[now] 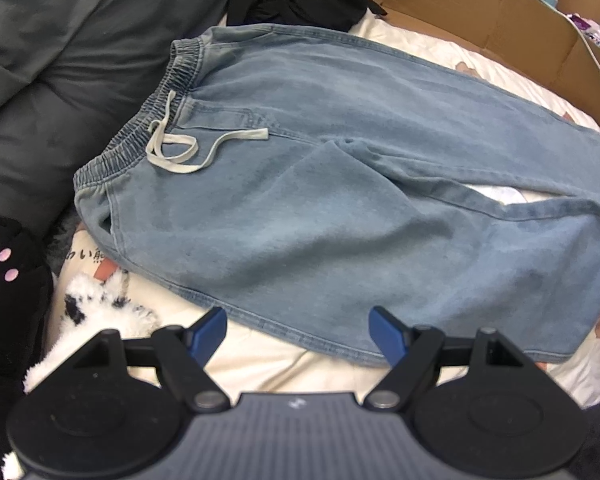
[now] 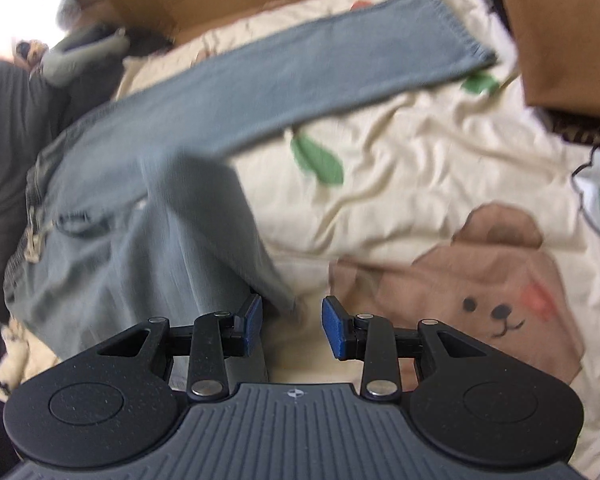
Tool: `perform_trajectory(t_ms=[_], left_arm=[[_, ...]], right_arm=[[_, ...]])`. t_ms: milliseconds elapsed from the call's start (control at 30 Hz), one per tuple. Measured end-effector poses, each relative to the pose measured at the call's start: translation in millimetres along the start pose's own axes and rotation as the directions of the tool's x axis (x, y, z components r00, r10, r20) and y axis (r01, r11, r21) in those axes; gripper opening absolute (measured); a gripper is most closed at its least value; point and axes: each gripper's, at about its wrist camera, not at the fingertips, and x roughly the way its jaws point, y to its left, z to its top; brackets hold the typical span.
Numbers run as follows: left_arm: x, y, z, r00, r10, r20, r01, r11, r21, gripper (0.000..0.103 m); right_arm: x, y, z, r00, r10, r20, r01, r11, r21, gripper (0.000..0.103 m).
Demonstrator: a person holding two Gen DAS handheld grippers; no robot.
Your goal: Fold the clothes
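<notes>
The jeans (image 1: 340, 184) lay flat on the bed (image 2: 420, 184), waistband toward the grey duvet (image 1: 60, 80), legs running lengthwise away. The left claw (image 1: 298, 334) stood wide and empty; the right claw (image 2: 292, 330), narrower, held nothing.

Bed, cream bear-print cover (image 2: 420, 152); light-blue jeans (image 1: 320, 184) spread flat on it; grey duvet (image 1: 60, 60) alongside.

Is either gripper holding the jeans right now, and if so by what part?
No. The left gripper and right gripper are both open and empty above the jeans.
</notes>
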Motion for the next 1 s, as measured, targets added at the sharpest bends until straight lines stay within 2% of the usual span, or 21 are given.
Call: perform_trajectory(t_ms=[233,567,633,667,833,1000], left_arm=[[12,-3,-2,1.0,0.018,-0.023,-0.018,1.0,0.011,0.08],[28,-8,-10,0.997,0.037,-0.072,-0.034,0.999,0.031,0.08],[30,-8,-10,0.996,0.036,-0.077,-0.034,0.999,0.026,0.08],[30,-8,-10,0.996,0.036,-0.079,-0.034,0.999,0.026,0.08],[28,-12,-7,0.997,0.04,-0.069,-0.036,0.998,0.052,0.08],[25,-18,-4,0.999,0.024,-0.046,-0.022,0.998,0.054,0.08]], right_arm=[[33,7,-15,1.0,-0.006,-0.004,0.005,0.996,-0.088,0.04],[53,9,-17,1.0,-0.006,0.017,0.008,0.993,-0.119,0.038],[55,10,-15,1.0,0.001,0.023,0.002,0.993,-0.114,0.027],[55,10,-14,1.0,0.002,0.016,-0.001,0.993,-0.114,0.013],[43,12,-14,1.0,0.024,0.003,-0.023,0.995,-0.097,0.01],[14,9,-13,0.999,0.036,0.006,-0.035,0.996,-0.086,0.009]])
